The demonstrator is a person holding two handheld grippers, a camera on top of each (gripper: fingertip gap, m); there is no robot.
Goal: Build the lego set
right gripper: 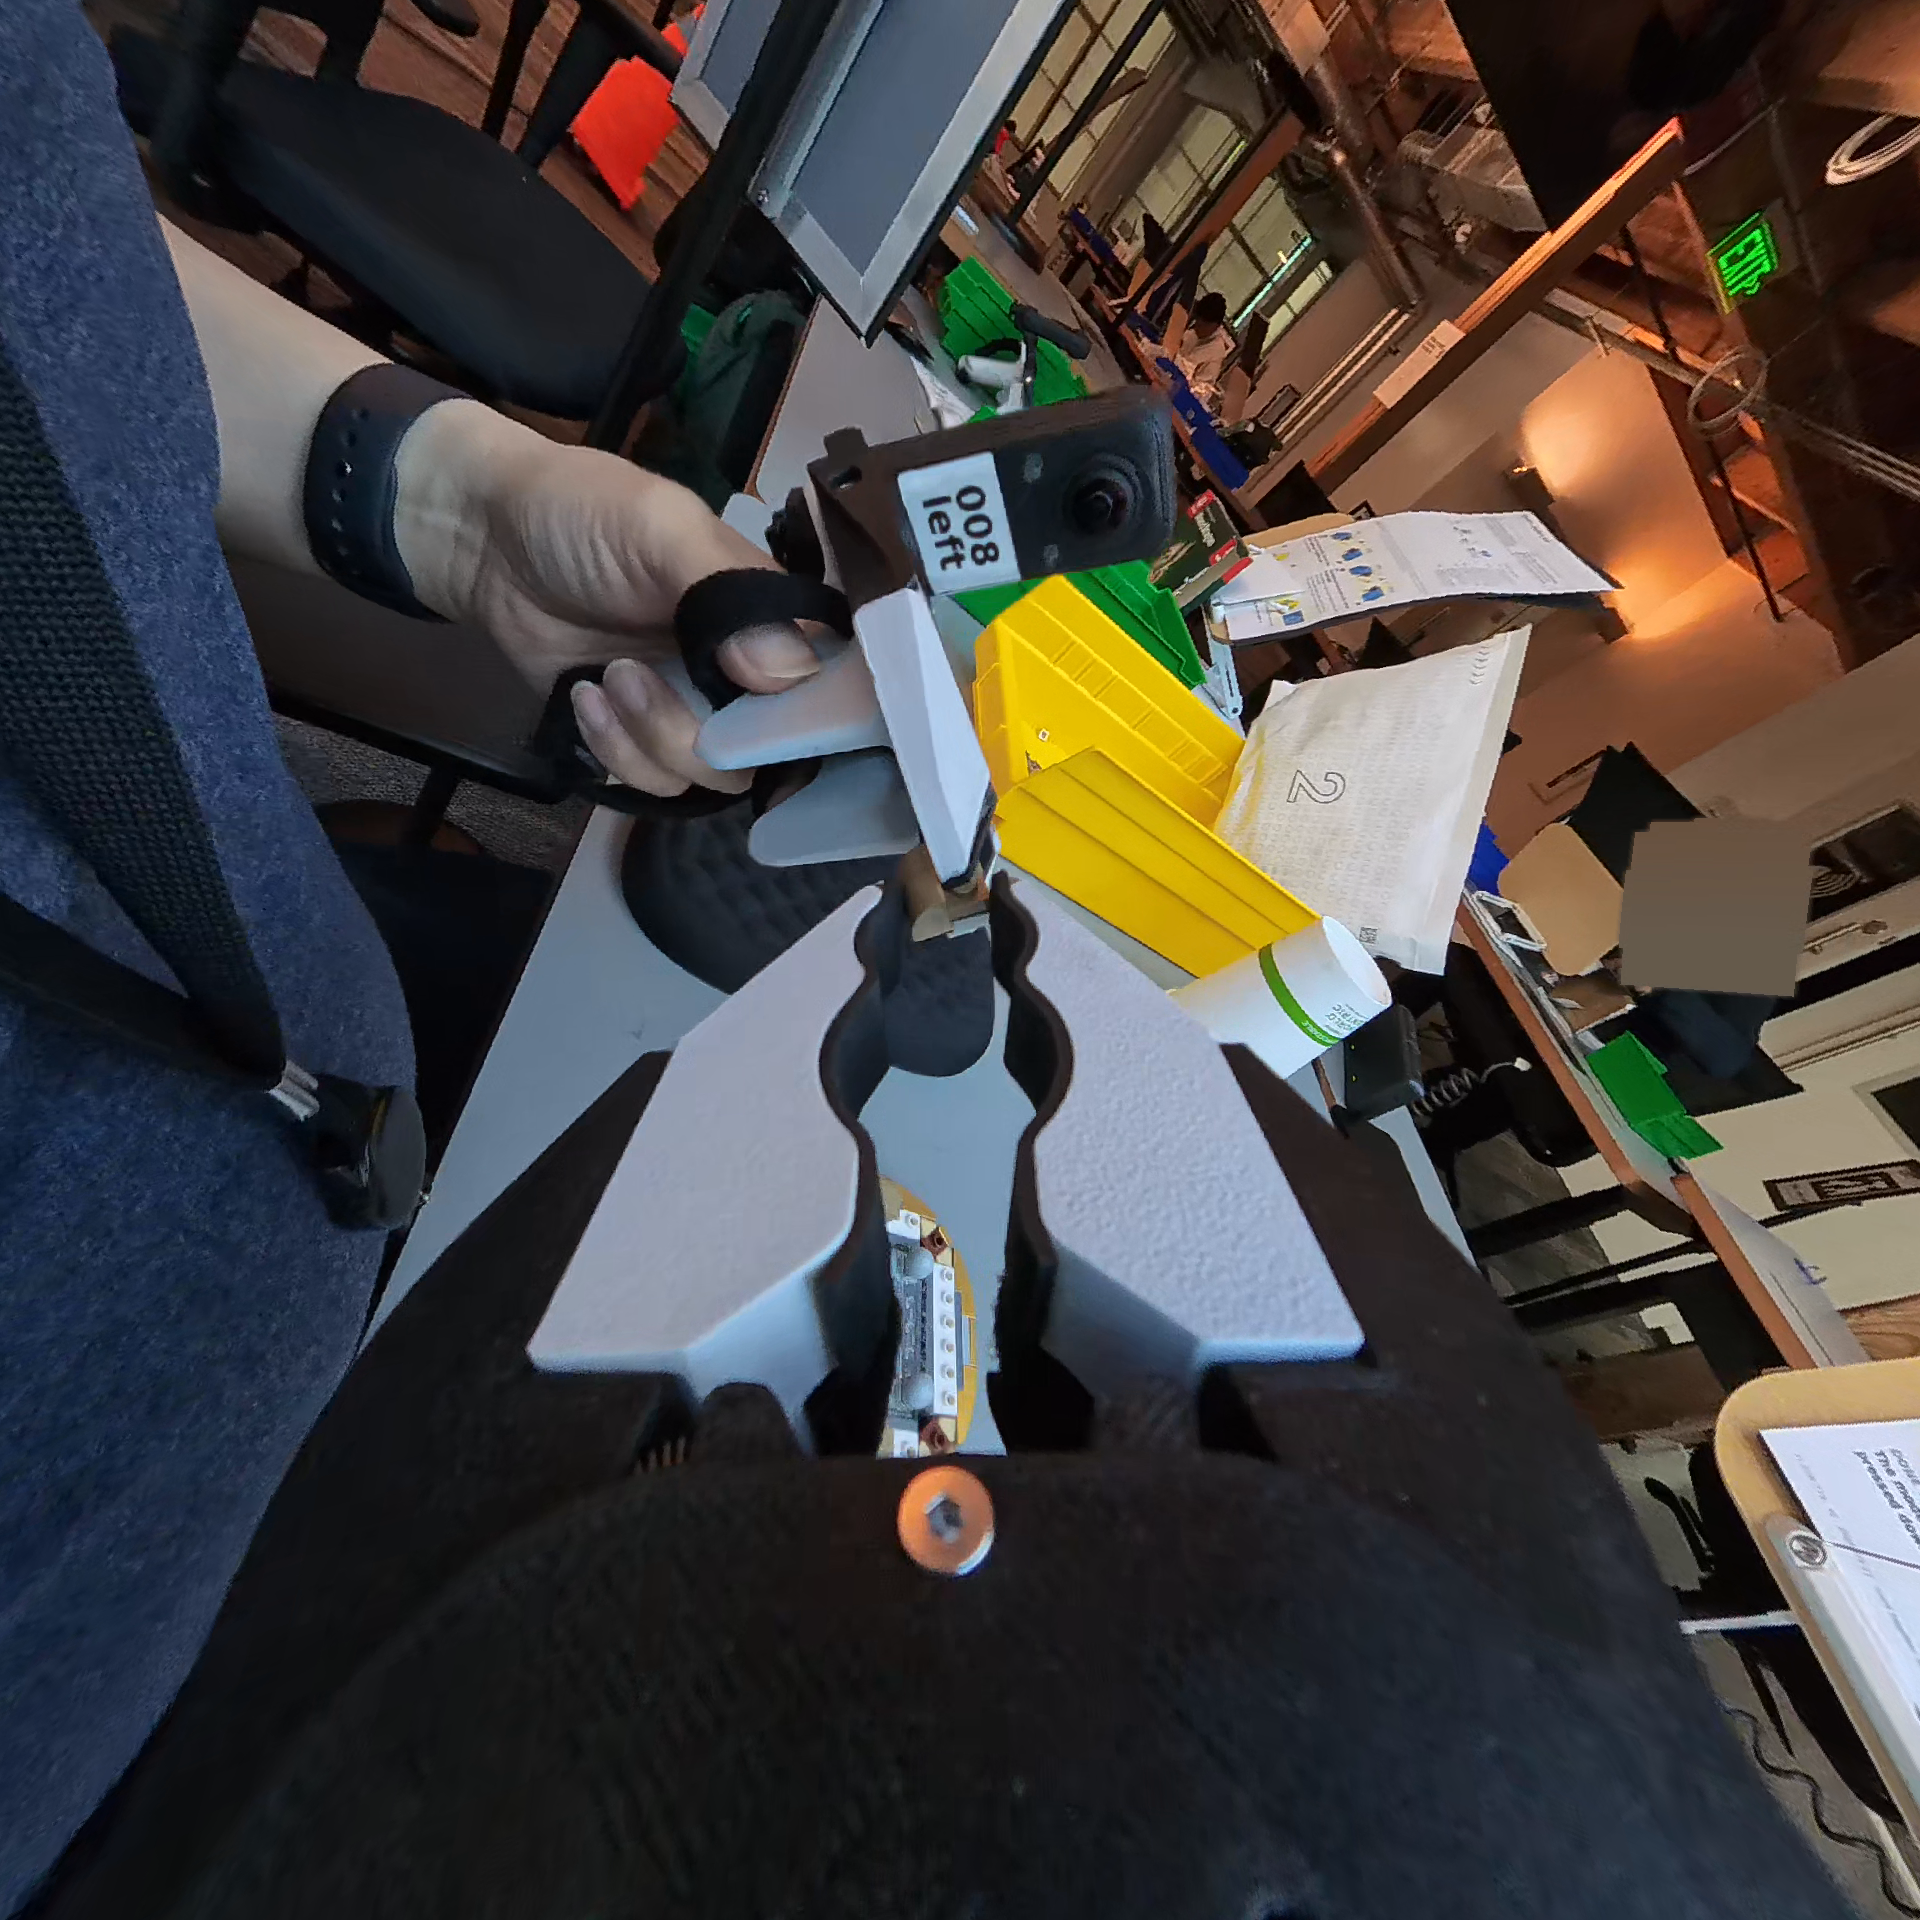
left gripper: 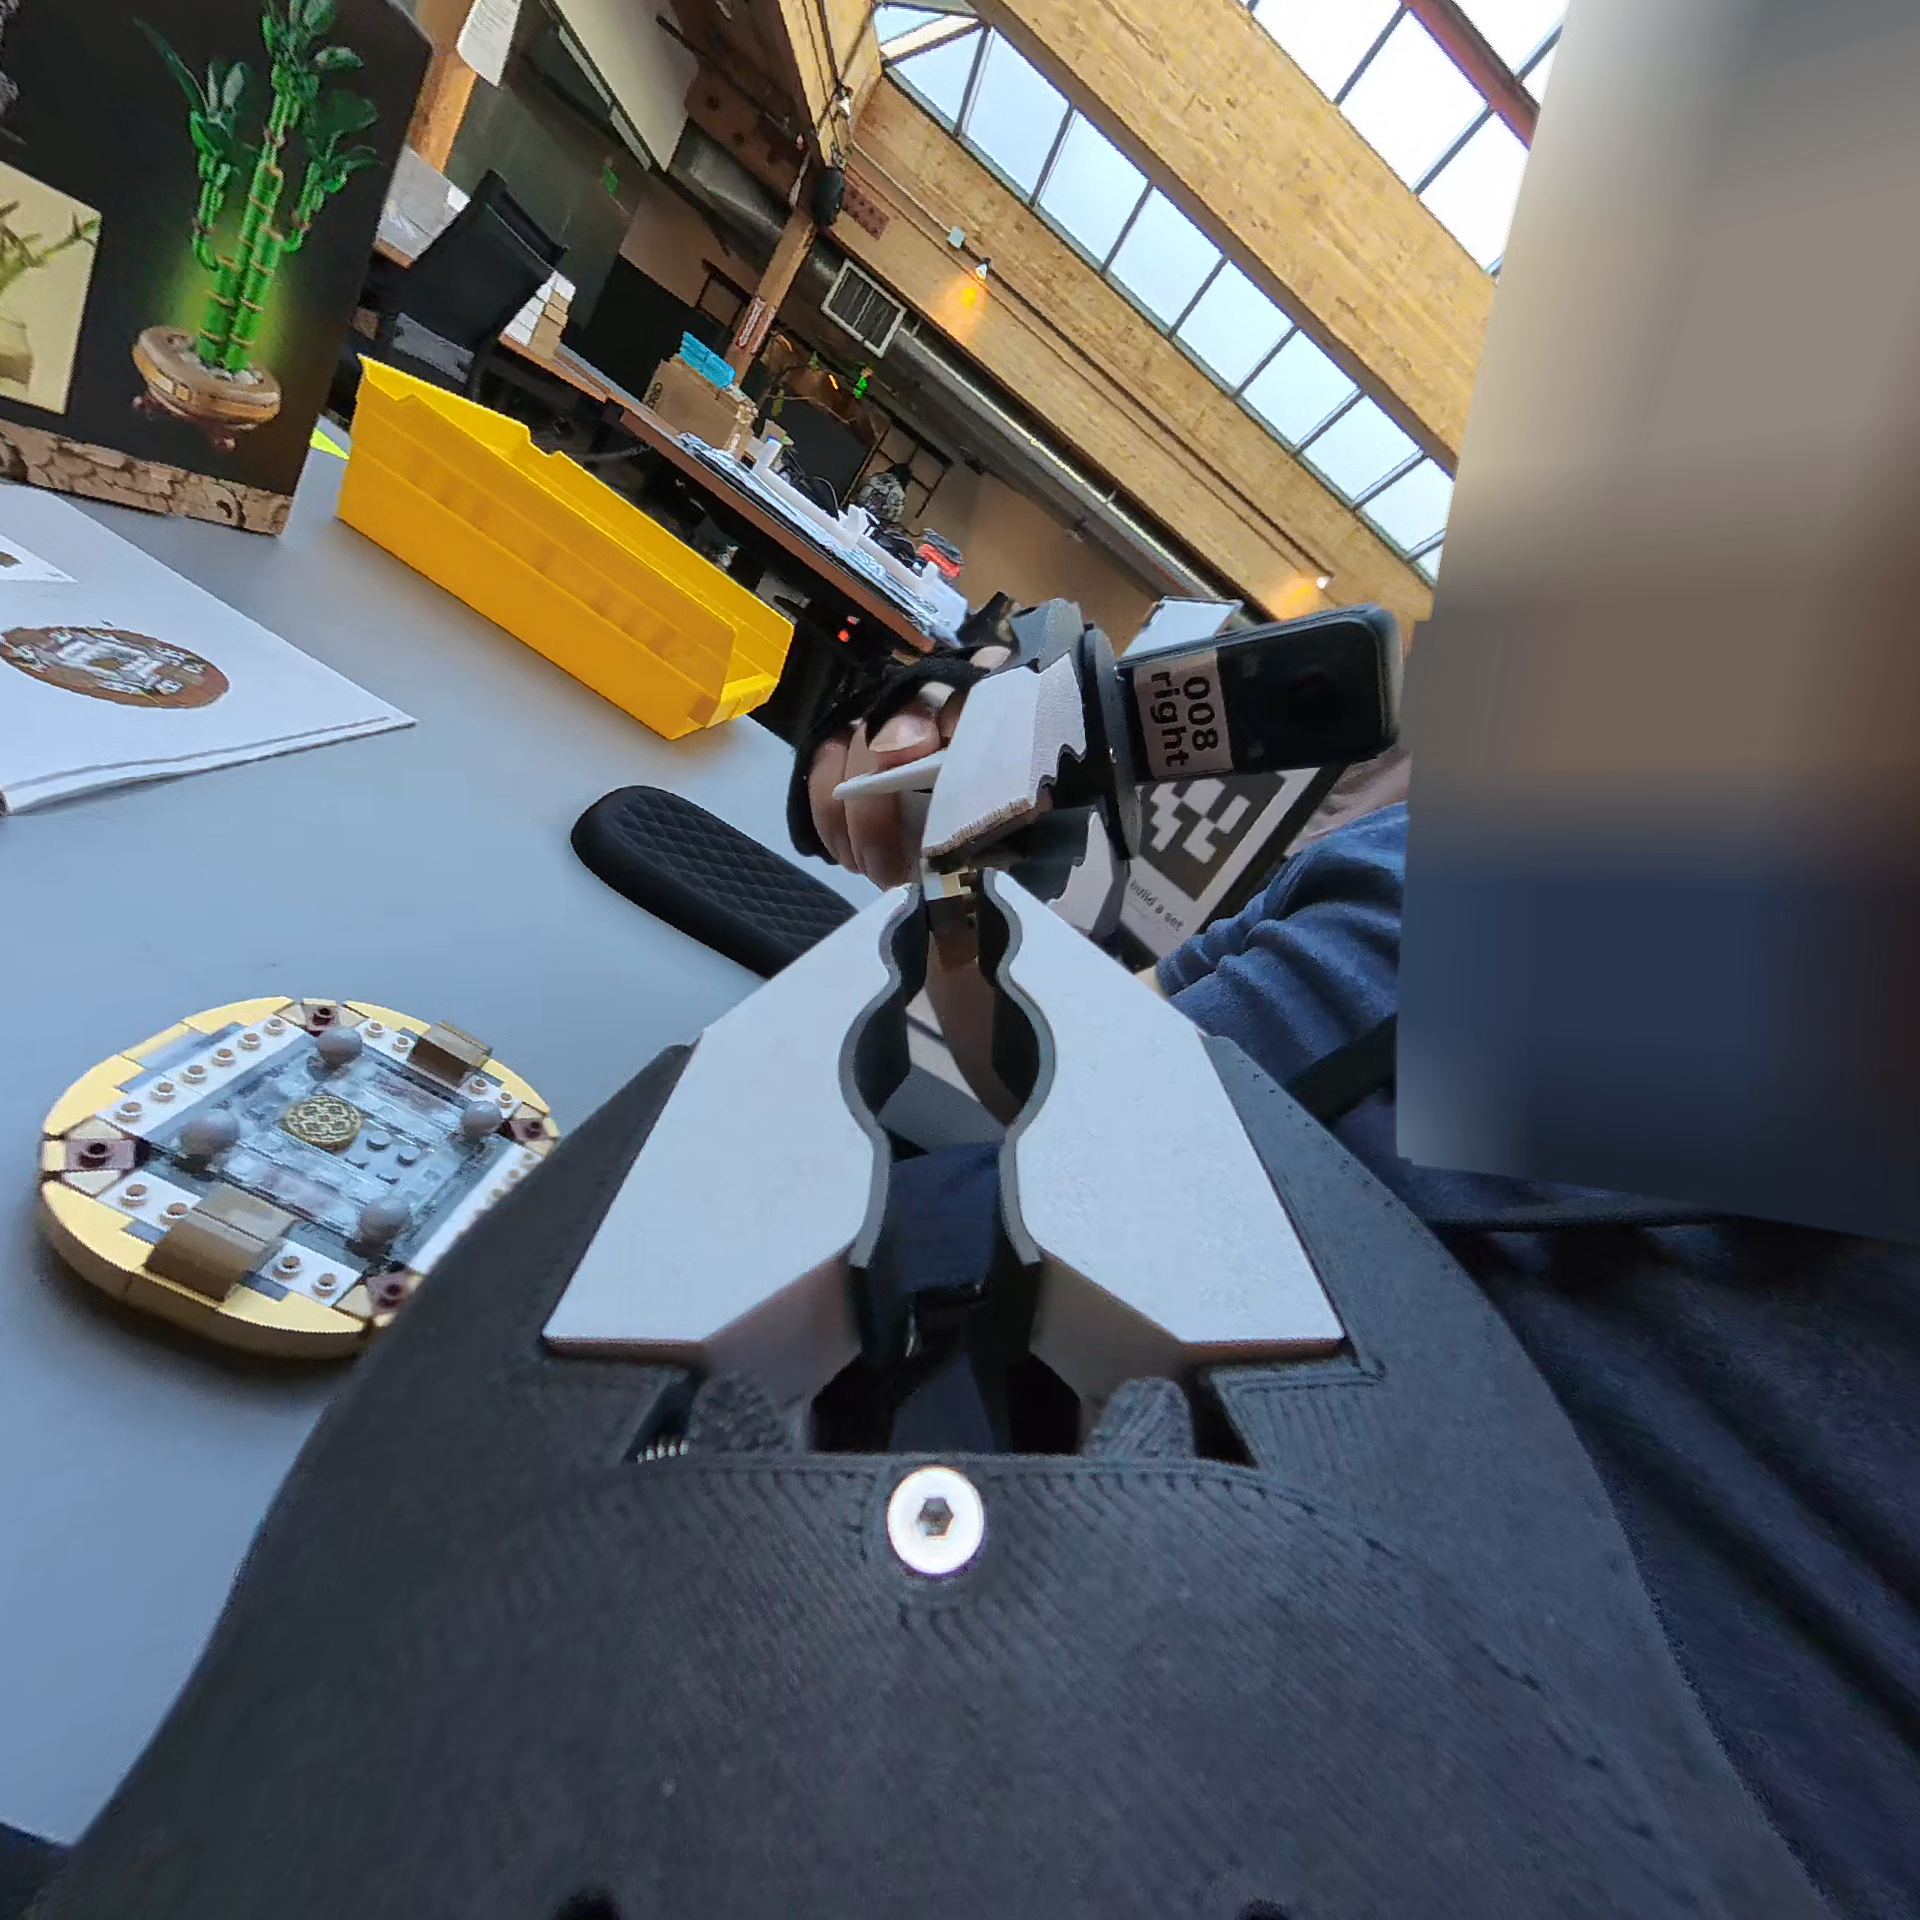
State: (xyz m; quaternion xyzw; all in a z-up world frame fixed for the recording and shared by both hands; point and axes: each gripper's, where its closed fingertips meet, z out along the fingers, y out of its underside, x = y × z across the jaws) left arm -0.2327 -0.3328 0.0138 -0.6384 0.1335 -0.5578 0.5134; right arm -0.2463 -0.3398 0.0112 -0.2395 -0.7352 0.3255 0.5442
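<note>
A small tan and brown lego piece (left gripper: 948, 902) is held in the air where the two grippers meet tip to tip. My left gripper (left gripper: 953, 899) is shut on it from below. My right gripper (left gripper: 961, 868) comes down from above, and its tips close on the same piece. In the right wrist view my right gripper (right gripper: 940, 906) pinches the piece (right gripper: 932, 907), and the left gripper (right gripper: 968, 878) meets it from above. The round tan lego base (left gripper: 291, 1174) with white studs lies on the grey table at lower left. It also shows through the finger gap (right gripper: 930, 1320).
A yellow bin (left gripper: 551, 551), the set's box (left gripper: 187, 239) and an open instruction booklet (left gripper: 156, 675) are on the table behind the base. A black padded rest (left gripper: 707, 883) lies at the table edge. Yellow bins (right gripper: 1112, 790), a paper bag (right gripper: 1371, 790) and a white cup (right gripper: 1288, 997) stand farther off. My two grippers' fingertips are within a few centimetres of each other. Both grippers' tips are roughly 15 cm from the round tan lego base (left gripper: 291, 1174).
</note>
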